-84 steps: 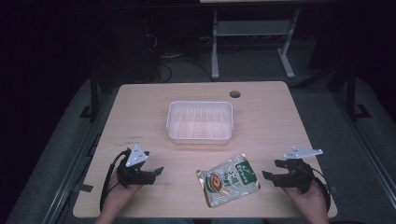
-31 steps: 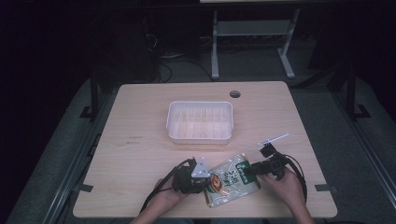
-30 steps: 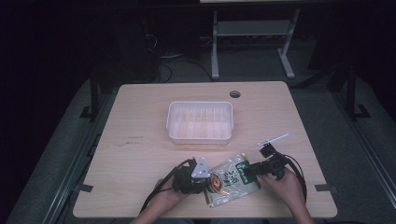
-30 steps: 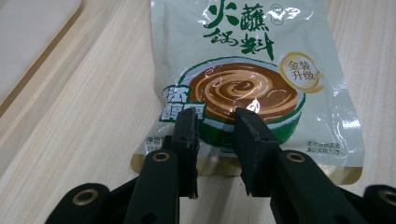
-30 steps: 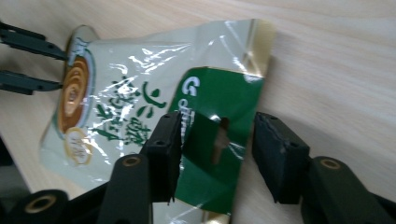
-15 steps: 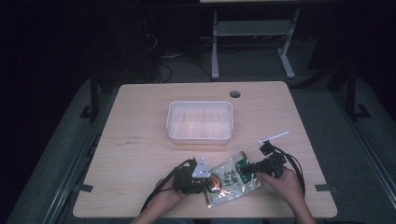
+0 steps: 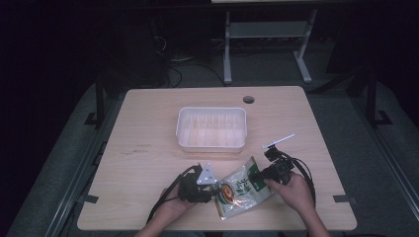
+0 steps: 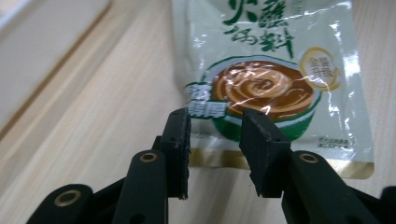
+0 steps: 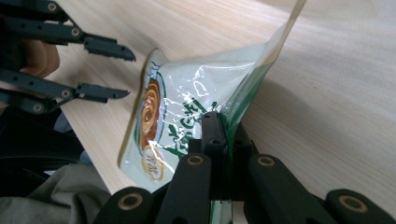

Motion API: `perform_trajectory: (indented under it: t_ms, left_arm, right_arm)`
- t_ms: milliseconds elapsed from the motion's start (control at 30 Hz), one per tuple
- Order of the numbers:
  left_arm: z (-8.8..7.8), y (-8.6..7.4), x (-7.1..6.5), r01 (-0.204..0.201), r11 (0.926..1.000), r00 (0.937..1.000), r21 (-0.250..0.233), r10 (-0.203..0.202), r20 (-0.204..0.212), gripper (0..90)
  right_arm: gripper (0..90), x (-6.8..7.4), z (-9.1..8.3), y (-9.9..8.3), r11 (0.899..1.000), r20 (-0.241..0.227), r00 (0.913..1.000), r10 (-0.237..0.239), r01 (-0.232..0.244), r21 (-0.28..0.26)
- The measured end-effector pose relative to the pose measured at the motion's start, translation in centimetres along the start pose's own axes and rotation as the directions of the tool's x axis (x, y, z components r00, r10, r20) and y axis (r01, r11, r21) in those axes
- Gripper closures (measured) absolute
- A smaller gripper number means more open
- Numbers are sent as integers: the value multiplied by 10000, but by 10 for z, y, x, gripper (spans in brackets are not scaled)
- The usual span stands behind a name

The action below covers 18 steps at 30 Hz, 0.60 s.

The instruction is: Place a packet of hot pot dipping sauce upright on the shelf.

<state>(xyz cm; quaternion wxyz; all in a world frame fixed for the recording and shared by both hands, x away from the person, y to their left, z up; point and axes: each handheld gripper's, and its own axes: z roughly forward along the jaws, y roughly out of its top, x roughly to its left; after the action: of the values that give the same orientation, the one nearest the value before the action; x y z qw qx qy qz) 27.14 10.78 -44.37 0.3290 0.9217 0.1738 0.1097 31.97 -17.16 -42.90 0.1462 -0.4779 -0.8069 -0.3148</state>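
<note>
- Near the front edge of the table (image 7: 148,148), a flat sauce pouch (image 7: 240,190) lies between the two grippers, with an empty white tray (image 7: 211,128) well apart behind it.
- Its right end is lifted off the wood: the right gripper (image 9: 223,140) has just been closing and its fingers (image 9: 212,135) now pinch the pouch's edge flat between them, so that end stands tilted up while the far end sags toward the table.
- At the pouch's other end, the left gripper (image 8: 215,133) has just been opening; its fingers (image 8: 180,135) stand a small way apart with nothing between them, the tips just short of the pouch's sealed bottom edge.
- The pouch's long axis runs roughly from one gripper to the other, slanting up to the right in the high view. The right hand (image 7: 295,190) has it; the left hand (image 7: 178,205) is free beside it.
- Judging by this, the coming move turns on the tray lying straight behind the pouch, so a carry would go away from the person.
- Printing: dark green Chinese characters on a pale green ground, a picture of a bowl of brown sauce, and a round gold seal with small characters. I cannot read the brand with confidence.
</note>
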Motion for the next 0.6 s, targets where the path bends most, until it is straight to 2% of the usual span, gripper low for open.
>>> perform_trajectory:
  t_ms: [100, 333, 467, 600]
  left_arm:
    - [-8, -6, 8, 340, 9993, 9991, -173, -344, -231, 575]
    - [-23, -19, 20, 758, 9966, 9941, -338, -781, -748, 517]
    - [-33, -28, 30, 1093, 9930, 9883, -453, -1135, -1024, 493]
    - [-43, -36, 41, 1445, 9872, 9785, -677, -1527, -1388, 466]
  right_arm:
    - [893, 11, -9, 4, 9998, 149, 9998, -162, 163, -96]
    - [894, 31, -22, 13, 9985, 529, 9972, -532, 540, -134]
    - [894, 46, -31, 18, 9970, 643, 9952, -745, 758, -183]
    - [895, 61, -40, 23, 9942, 815, 9913, -1029, 1051, -231]
